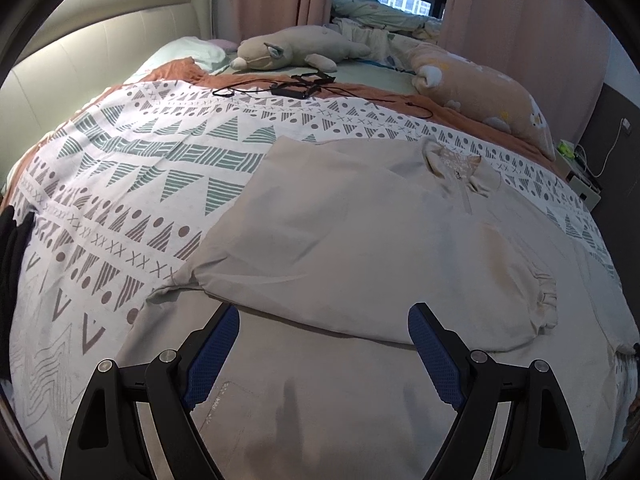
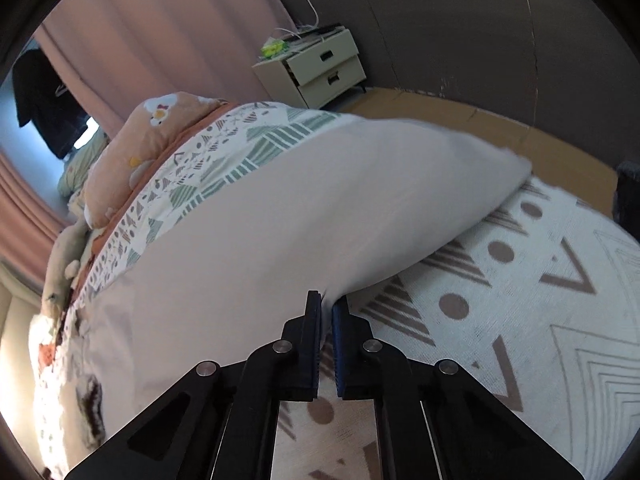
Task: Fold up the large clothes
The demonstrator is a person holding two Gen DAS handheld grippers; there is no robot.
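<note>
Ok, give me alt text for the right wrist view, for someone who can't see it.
The right gripper is shut on the edge of a beige garment that lies spread over a patterned bedspread. Behind the bed stand a peach cartoon-print pillow, pink curtains and a pale two-drawer nightstand against a dark wall.
</note>
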